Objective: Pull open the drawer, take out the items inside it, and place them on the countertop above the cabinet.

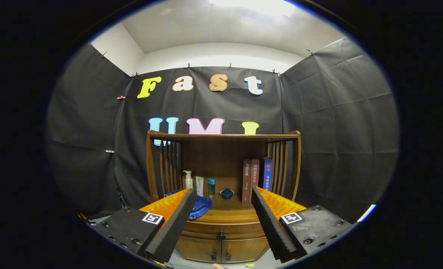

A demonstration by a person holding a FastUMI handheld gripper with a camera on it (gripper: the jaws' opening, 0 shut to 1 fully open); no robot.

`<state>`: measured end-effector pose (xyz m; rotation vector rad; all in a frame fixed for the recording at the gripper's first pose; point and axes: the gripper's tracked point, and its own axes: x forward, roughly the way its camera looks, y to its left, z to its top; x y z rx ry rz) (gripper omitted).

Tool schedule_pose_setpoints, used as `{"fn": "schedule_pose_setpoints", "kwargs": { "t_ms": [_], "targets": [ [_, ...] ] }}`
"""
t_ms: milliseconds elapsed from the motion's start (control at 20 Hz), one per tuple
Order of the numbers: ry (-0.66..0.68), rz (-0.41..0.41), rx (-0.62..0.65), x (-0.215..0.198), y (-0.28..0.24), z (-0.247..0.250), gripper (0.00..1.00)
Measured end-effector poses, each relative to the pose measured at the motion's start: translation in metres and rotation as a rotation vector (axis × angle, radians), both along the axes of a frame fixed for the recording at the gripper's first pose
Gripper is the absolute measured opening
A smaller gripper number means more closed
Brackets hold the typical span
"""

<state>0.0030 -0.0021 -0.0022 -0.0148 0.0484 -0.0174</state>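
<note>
The drawer (223, 228) sits shut in the wooden cabinet (221, 246), just under the countertop (228, 213) and above two small doors. I judge it a stiff wooden front that should slide with some drag; its dark round knob (221, 235) at the middle is the place to grip, small and maybe slippery. My gripper (221, 220) is spread wide, holding and touching nothing, the cabinet well beyond its fingers. On the countertop lie a blue cloth (200, 206), bottles (188, 179), a small blue bowl (227, 193) and books (257, 176).
</note>
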Motion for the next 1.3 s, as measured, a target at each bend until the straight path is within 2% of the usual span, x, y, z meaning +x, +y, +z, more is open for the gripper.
{"fn": "schedule_pose_setpoints", "kwargs": {
  "t_ms": [550, 1300],
  "targets": [
    [0.04, 0.02, -0.02, 0.007, 0.001, -0.007, 0.99],
    [0.3, 0.022, 0.003, 0.076, 0.0, -0.172, 0.99]
  ]
}}
